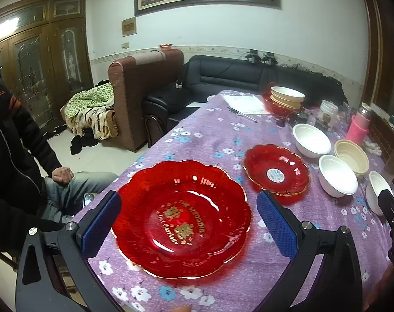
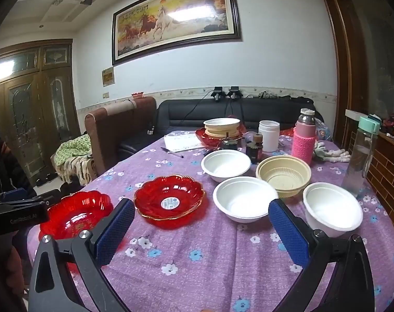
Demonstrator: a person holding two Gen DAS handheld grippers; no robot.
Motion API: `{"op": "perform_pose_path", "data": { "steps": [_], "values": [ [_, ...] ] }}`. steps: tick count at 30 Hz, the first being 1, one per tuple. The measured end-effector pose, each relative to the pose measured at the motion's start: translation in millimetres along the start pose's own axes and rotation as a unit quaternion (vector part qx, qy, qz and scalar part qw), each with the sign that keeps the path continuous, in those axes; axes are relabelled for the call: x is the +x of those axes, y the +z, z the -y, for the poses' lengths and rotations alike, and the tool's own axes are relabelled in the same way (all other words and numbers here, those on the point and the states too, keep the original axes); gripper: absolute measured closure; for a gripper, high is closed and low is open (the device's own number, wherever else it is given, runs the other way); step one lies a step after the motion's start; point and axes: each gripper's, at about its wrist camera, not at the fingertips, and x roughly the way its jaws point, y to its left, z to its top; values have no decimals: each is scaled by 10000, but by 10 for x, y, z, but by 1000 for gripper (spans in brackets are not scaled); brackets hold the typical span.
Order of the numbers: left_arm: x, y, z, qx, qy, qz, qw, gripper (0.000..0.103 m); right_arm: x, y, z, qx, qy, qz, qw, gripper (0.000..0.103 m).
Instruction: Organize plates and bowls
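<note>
Bench [image 2: 210, 260] under purple floral cloth carried red plates and white bowls. Left gripper [image 1: 189, 223] tilted downward, fingers [image 1: 275, 223] released wide, flanking the large red plate [image 1: 181, 218]. Right gripper [image 2: 202, 231] hovered flatter, fingers [image 2: 288, 234] spread, holding nothing, before a white bowl [image 2: 245, 199].

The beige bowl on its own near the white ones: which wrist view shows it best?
The right wrist view. There the beige bowl sits near mid-frame, whole, its ribbed inside clear, with white bowls around it. In the left wrist view it lies small and distorted toward the right edge, behind a white bowl.
</note>
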Motion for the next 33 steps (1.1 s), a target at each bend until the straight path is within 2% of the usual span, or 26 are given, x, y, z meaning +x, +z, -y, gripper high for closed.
{"op": "perform_pose_path", "data": {
  "steps": [6, 14, 18, 25, 33],
  "values": [
    [-35, -11, -140, -141, -36, 32, 9999, 0, 89, 8, -55, 171, 312, -165, 9992, 0],
    [-28, -15, -381, -371, 91, -137, 9992, 0, 353, 75, -400, 179, 826, -361, 9958, 0],
    [-58, -24, -515, -411, 360, -227, 9982, 0, 456, 86, -551, 287, 1061, -341, 9934, 0],
    [-290, -1, -739, -658, 899, -56, 9938, 0, 660, 151, -828, 470, 1719, -363, 9833, 1],
    [-218, 104, -656, -543, 1188, 3, 9914, 0, 663, -23, -809, 132, 1662, -55, 9860, 1]
  ]
}}
